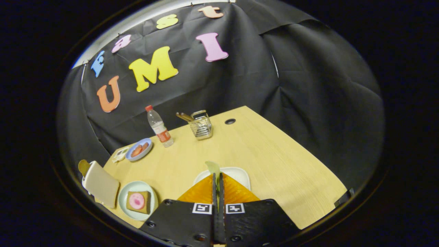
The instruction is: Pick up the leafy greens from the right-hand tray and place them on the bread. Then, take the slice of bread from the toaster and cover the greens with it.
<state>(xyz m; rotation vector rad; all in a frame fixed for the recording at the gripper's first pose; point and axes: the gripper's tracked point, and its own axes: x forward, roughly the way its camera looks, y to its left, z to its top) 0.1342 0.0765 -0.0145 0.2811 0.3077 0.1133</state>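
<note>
The work surface is a pale wood-grain table with a rounded far corner and a small dark cable hole near that corner. Black cloth hangs behind it and along its right side as the booth's wall.

The gripper has its two orange fingers pressed nearly together, and a pale green leaf of the leafy greens sticks up from between their tips, so the claw is clamped on the greens. Directly beyond the fingertips sits the white tray, partly hidden by the fingers.

To the left of the fingers lies a pale green plate carrying a slice of bread topped with a pink round slice. Just left of that plate stands the toaster, with a brown slice poking out of its top at the table's left edge.

Farther back on the left are a blue plate with reddish sausage-like pieces, a small white item beside it, and a clear plastic bottle with a red cap. A wire basket holding utensils stands near the back edge.

The broad right half of the table, from the tray to the right edge, is bare wood. A patch of bare wood also lies between the green plate, the blue plate and the tray.
</note>
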